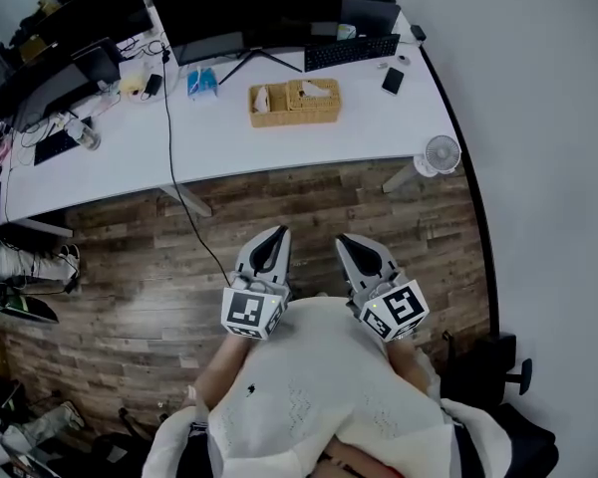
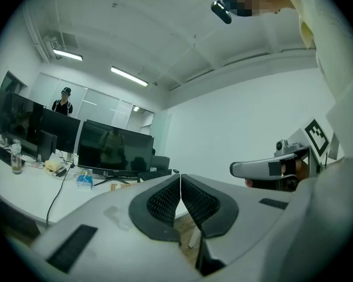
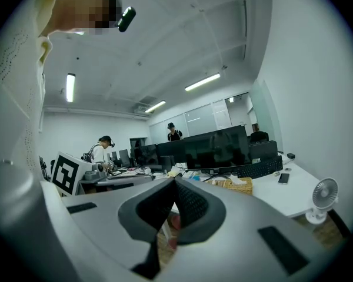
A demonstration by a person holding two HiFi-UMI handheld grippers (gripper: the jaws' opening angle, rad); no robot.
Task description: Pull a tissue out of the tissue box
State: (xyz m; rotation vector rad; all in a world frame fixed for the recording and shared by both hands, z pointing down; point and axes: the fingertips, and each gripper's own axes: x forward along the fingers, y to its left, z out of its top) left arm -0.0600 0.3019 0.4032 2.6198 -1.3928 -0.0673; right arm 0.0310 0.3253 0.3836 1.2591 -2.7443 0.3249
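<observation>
Left tool (image 1: 271,242), distant wicker tissue box (image 1: 314,110)

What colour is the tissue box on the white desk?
Tan: it is a woven wicker tissue box, seen most clearly in the head view.

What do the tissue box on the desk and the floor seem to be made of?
The tissue box looks like woven wicker or rattan, tan and matte: its walls show a basket-like weave. The floor looks like wood planks, or perhaps wood-look laminate, brown with low sheen: the plank seams and grain streaks are visible.
</observation>
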